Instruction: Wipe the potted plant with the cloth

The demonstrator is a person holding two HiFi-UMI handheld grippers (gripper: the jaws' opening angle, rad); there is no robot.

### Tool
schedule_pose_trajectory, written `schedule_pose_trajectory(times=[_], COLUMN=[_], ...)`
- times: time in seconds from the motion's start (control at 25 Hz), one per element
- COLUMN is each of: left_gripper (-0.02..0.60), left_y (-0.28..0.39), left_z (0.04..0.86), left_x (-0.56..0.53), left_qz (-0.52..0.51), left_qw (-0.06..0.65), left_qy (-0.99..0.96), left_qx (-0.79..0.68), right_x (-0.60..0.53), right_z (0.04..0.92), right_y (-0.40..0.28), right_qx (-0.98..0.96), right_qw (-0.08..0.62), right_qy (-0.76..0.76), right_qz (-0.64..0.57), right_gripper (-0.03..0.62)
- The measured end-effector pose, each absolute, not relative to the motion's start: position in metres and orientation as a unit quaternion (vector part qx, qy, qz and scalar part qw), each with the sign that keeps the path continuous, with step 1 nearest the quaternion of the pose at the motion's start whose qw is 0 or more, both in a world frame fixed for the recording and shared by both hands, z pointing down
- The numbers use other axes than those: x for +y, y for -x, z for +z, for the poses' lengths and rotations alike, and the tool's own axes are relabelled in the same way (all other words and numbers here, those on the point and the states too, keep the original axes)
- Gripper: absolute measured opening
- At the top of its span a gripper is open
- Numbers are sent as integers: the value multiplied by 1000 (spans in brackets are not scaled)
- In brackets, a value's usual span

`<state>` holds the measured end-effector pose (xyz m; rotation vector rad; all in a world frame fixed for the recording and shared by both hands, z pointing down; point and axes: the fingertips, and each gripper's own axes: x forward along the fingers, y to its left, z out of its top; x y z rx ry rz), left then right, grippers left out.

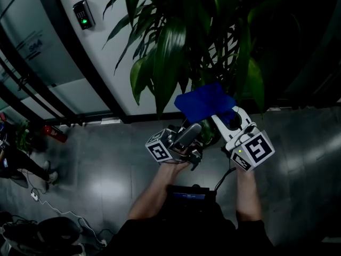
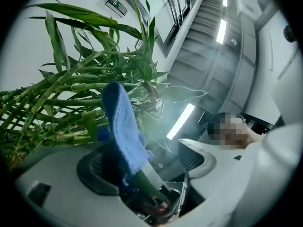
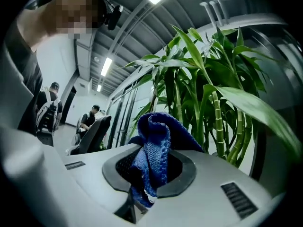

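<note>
The potted plant fills the top of the head view with long dark green leaves; its bamboo-like stems show in the left gripper view and the right gripper view. My right gripper is shut on a blue cloth, bunched between its jaws just below the foliage. My left gripper sits close beside it on the left, jaws wide open. In the left gripper view the cloth wraps a narrow green leaf that runs down between the open jaws; the pads do not press on it.
A card reader hangs on the white wall behind the plant. A red fire extinguisher and another person are at the left, with cables and a dark bag on the floor. Two people and an office chair stand further off.
</note>
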<state>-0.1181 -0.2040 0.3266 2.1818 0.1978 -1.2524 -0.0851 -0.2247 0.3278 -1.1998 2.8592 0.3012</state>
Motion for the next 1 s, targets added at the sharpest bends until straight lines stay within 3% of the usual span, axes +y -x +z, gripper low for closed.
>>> schedule_pose_trajectory(times=[0.32, 1.0], left_gripper=[383, 385], left_y=[125, 117], left_z=[332, 332], left_x=[-207, -207], left_qz=[-484, -478], left_qw=[307, 308], left_qy=[-816, -820], left_qx=[67, 55], right_x=[-188, -160], right_z=[365, 410], right_y=[103, 101], right_qx=[919, 920], right_qw=[-106, -164], right_qy=[357, 339], right_qz=[130, 110], right_gripper=[78, 78])
